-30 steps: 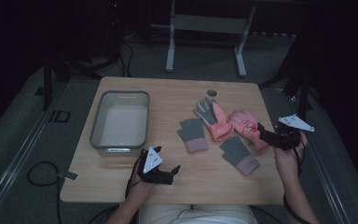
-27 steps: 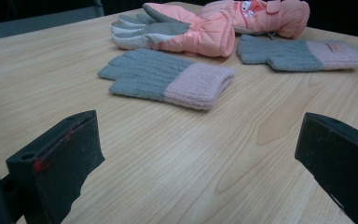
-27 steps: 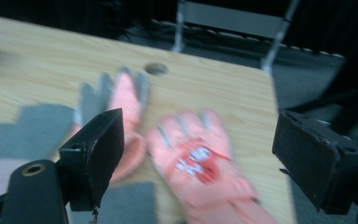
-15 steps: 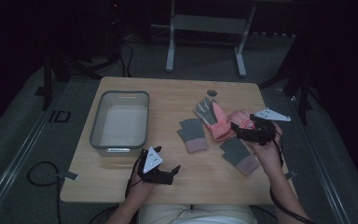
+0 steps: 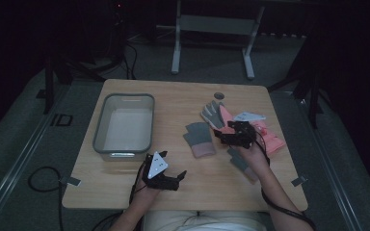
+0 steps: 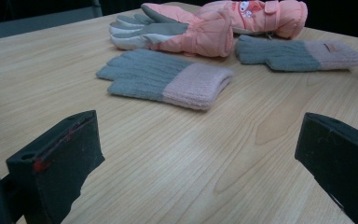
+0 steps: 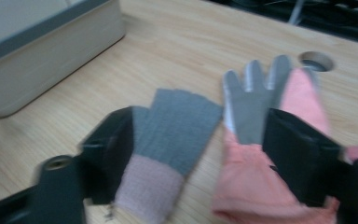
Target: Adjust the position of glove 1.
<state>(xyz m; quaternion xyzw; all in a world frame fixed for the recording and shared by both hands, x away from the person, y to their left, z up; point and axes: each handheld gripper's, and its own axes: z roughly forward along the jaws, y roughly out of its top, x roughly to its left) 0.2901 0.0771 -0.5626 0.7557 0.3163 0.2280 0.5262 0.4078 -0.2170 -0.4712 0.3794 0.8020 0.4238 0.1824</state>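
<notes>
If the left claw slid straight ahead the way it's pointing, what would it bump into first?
Probably the nearer grey knit glove with the pink cuff. It lies ahead of the open left claw, with bare table between; depth is hard to judge.

On the light wooden table [image 5: 183, 101], a grey-rimmed rectangular plastic bin [image 5: 124, 126] sits left. Grey-and-pink knitted gloves [image 5: 199, 139] and salmon padded gloves [image 5: 270, 137] lie right, under the right gripper [image 5: 232, 136]. The left gripper [image 5: 166, 179] rests near.
</notes>
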